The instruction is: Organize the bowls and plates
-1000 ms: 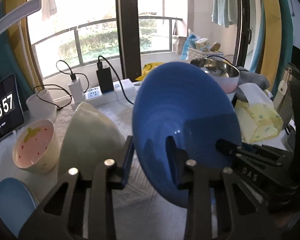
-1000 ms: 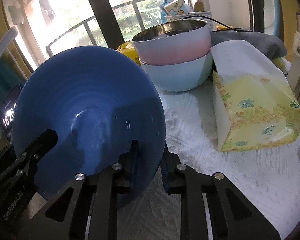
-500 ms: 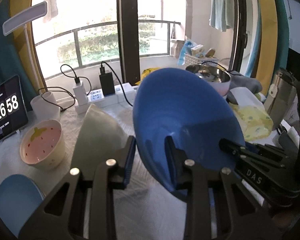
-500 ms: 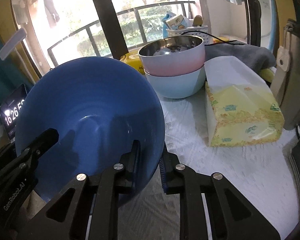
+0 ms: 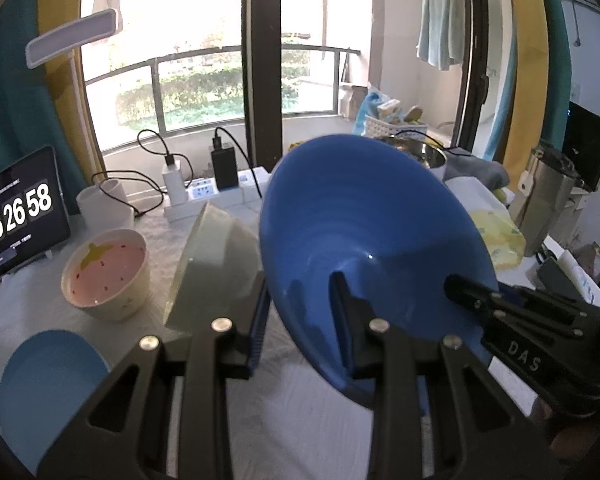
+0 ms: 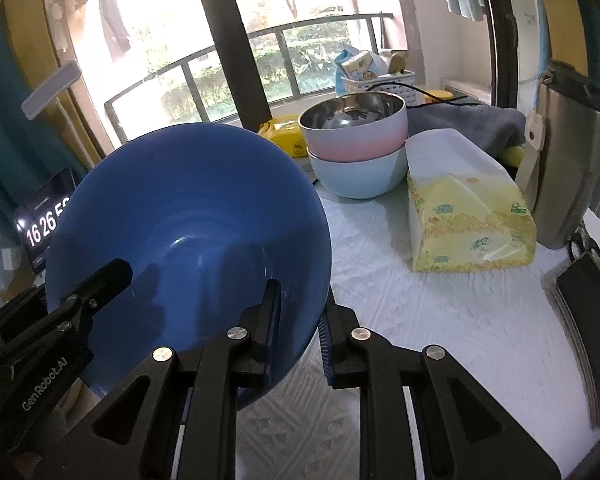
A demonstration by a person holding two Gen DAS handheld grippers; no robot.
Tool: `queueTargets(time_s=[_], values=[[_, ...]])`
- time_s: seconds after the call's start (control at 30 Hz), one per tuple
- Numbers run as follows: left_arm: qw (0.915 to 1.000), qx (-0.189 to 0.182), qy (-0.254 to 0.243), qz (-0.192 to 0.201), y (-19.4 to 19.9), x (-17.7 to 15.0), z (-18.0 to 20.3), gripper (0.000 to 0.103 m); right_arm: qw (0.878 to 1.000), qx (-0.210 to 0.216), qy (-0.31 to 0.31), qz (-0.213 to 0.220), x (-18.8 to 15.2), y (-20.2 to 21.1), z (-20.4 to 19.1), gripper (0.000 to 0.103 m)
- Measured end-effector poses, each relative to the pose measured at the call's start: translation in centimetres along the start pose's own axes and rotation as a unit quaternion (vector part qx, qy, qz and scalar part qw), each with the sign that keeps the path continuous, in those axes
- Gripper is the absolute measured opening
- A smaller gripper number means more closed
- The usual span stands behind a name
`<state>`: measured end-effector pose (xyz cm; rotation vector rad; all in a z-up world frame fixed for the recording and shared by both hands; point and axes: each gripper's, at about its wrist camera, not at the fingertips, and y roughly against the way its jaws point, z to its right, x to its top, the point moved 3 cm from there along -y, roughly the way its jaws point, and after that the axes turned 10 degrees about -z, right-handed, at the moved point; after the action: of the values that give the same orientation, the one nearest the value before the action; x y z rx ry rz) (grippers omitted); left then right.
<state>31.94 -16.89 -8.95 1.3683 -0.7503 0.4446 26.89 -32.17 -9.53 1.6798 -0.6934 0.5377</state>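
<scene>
Both tongs clamped on blue bowl [image 5: 364, 240] rim; arms marked "DAS", "GenRobot.AI"; clock [image 5: 18, 212] reads 16 26 58

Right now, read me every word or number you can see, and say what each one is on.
"16 26 58": tablet clock, cut off in the right wrist view.
"DAS": right gripper.
"GenRobot.AI": left gripper.
Small tablet lines and the tissue pack print: too small to read.
</scene>
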Motion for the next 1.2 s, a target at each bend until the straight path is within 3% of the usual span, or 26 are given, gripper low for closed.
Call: queueTargets(time_s=[0.8, 1.2], values=[[0.9998, 0.002, 0.021, -0.001, 4.3, -3.4, -2.8, 0.031, 1.0, 0.005, 0.029, 0.006, -2.6, 3.4, -4.1, 0.019], [0.9993, 0.007, 0.034, -0.014, 5.3, -5.5, -4.4, 0.031, 0.999, 0.01, 0.043, -0.012, -4.5, 3.6, -6.1, 0.019]])
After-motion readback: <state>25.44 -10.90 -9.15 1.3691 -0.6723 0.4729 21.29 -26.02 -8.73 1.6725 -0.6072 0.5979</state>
